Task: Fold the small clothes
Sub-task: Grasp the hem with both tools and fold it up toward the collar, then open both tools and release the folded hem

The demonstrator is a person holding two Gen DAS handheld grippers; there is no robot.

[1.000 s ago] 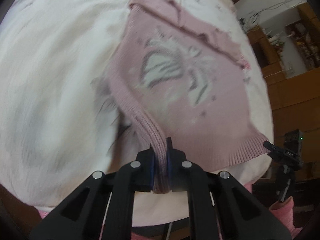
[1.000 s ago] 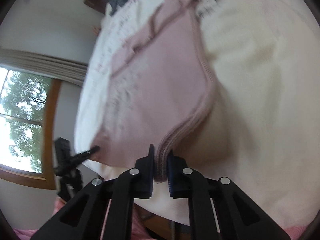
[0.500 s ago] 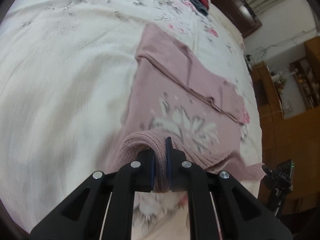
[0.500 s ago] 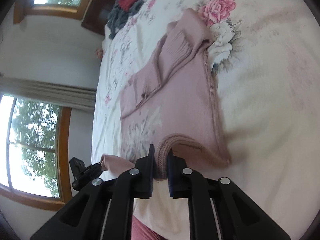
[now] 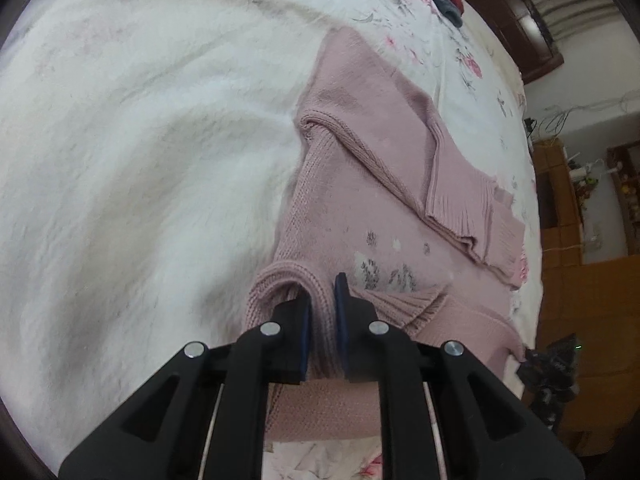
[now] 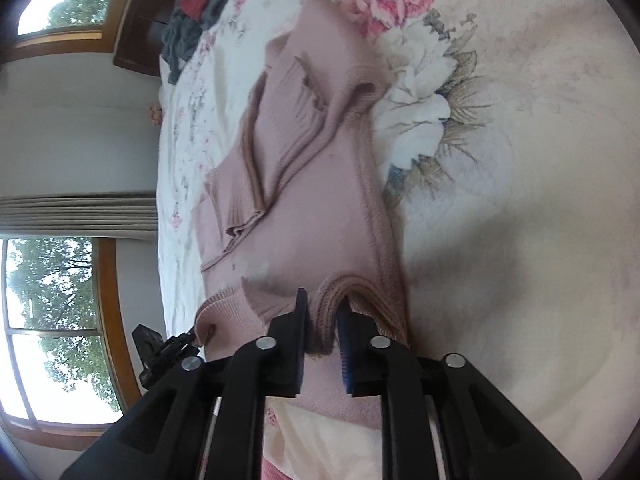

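A pink knitted sweater (image 5: 372,184) lies on a floral bedsheet (image 5: 140,160), its sleeves folded across the chest. My left gripper (image 5: 322,300) is shut on the ribbed hem at one bottom corner, which curls over the body. In the right wrist view the same sweater (image 6: 320,184) stretches away from me, and my right gripper (image 6: 323,312) is shut on the other hem corner. The hem is doubled forward over the lower body, hiding part of the grey and white pattern (image 5: 384,272). The other gripper (image 6: 160,352) shows at the left edge of the right view.
A heap of grey and red clothes (image 6: 192,16) lies near the dark headboard (image 5: 516,20). Wooden furniture (image 5: 592,280) stands beside the bed on one side, a window (image 6: 52,328) on the other. Bare sheet spreads to the left (image 5: 120,240) and right (image 6: 520,200) of the sweater.
Both grippers have carried the hem forward and down from a lifted position, so the lower sweater now folds over its body. The printed pattern is mostly covered.
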